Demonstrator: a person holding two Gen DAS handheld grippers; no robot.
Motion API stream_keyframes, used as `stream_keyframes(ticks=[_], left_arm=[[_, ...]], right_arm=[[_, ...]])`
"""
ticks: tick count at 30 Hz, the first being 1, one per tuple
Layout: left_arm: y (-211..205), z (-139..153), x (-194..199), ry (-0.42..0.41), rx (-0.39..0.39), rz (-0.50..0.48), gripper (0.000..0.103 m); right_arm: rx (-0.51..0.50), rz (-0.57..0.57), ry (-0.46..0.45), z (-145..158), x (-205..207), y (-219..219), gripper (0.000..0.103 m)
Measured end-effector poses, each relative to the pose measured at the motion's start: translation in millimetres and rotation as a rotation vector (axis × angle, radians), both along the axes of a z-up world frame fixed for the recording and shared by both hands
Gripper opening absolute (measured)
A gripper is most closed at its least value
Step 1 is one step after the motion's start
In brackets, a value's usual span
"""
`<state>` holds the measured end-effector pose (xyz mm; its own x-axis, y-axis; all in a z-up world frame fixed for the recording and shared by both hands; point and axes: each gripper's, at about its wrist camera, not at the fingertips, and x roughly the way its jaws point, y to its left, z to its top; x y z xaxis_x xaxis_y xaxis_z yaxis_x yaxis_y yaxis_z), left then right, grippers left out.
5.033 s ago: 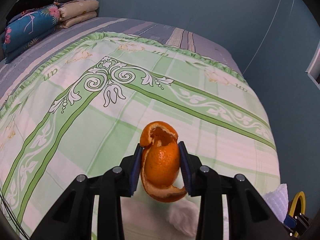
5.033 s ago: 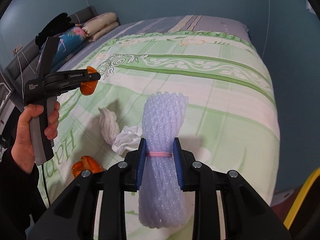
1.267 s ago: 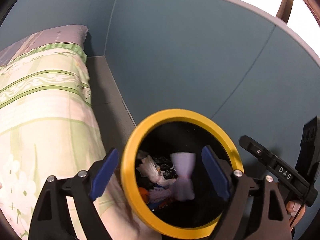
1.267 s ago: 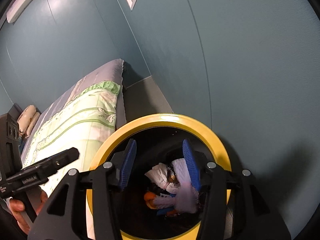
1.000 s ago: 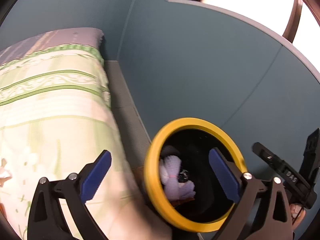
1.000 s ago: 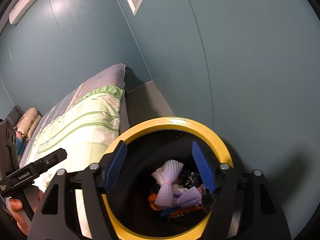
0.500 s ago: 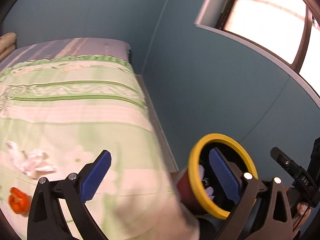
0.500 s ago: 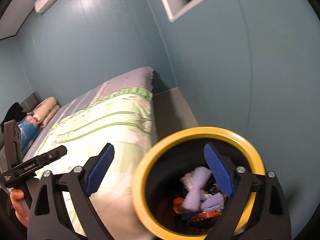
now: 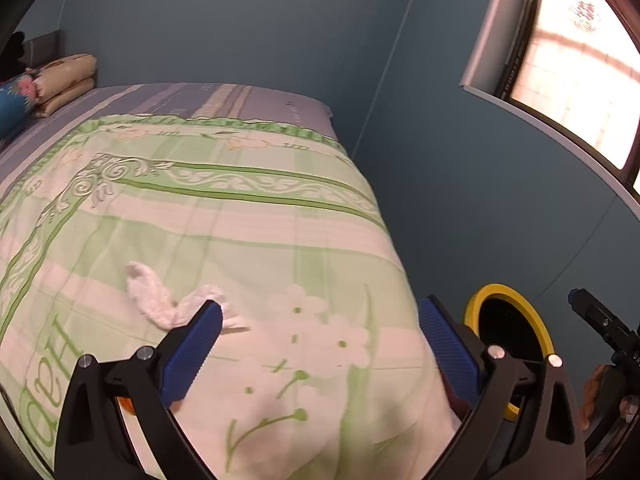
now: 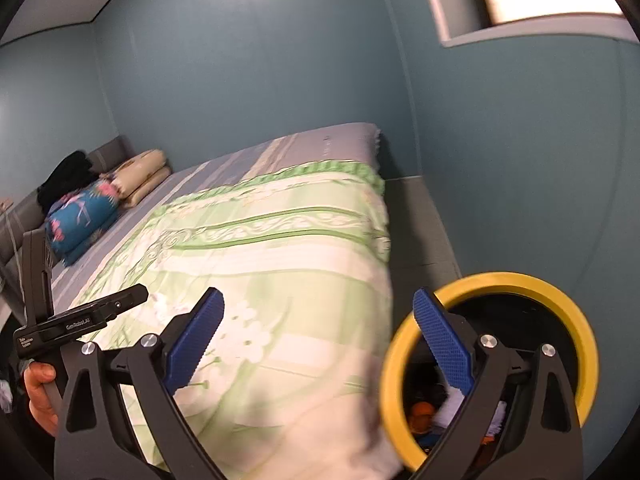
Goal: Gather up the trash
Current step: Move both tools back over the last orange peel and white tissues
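My left gripper (image 9: 324, 348) is open and empty, hanging over the near end of the green quilt (image 9: 248, 240). Crumpled white tissue (image 9: 160, 304) lies on the quilt just beyond its left pad. A scrap of orange peel (image 9: 126, 404) shows behind the left finger. My right gripper (image 10: 320, 340) has its jaws opening wide with nothing between them, and its right finger crosses the yellow-rimmed bin (image 10: 500, 280). Orange peel (image 10: 424, 412) and white foam net (image 10: 452, 400) lie inside the bin. In the left wrist view the bin (image 9: 508, 292) stands low at the right.
The bin sits on the floor strip (image 10: 420, 220) between the bed's corner and the blue wall (image 10: 500, 160). Pillows (image 10: 84, 216) and dark clothing (image 10: 68, 176) lie at the head of the bed. A hand (image 10: 40, 396) holds the left gripper's handle at the lower left.
Both grippers have pulled back from over the bin and swung left toward the bed. The foam net now lies in the bin, and the right jaws have spread wider.
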<state>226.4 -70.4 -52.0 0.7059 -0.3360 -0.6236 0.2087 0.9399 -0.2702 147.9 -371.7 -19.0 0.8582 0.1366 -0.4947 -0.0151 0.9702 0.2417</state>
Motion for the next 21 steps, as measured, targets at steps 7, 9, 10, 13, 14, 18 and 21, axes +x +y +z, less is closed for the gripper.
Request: stream_keyframes(ticks=[7,9,10,13,14,18,21], left_arm=[[54.7,-10.6,-9.8,0.015,0.004,0.084,0.095],[70.2,-15.5,-12.4,0.021,0.015,0.104,0.095],[76.9,-18.2,-12.5,0.026,0.019,0.111,0.095],[94.2,-29.3,-15.3,0.049,0.033,0.133,0.095],[100.6,-34.2,-16.2,0.059,0.035,0.142,0.095],[116.3,-50.4,-18.5,0.090,0.042,0.156,0.095],[125.3,-64.0,-18.0,0.116,0.045,0.166,0.095]], right_arm=[[-0.030,0.109,0.025,1.7,21.7,51.4,0.091],[-0.041,0.146,0.036,1.6,28.7,69.1,0.091],[-0.046,0.159,0.040,0.6,31.1,76.0,0.091],[-0.058,0.203,0.060,-4.5,44.9,98.3,0.091],[-0.057,0.218,0.070,-7.1,49.8,105.0,0.091],[-0.058,0.266,0.114,-18.4,69.2,128.7,0.091],[-0.060,0.299,0.146,-28.5,85.2,144.9,0.091]])
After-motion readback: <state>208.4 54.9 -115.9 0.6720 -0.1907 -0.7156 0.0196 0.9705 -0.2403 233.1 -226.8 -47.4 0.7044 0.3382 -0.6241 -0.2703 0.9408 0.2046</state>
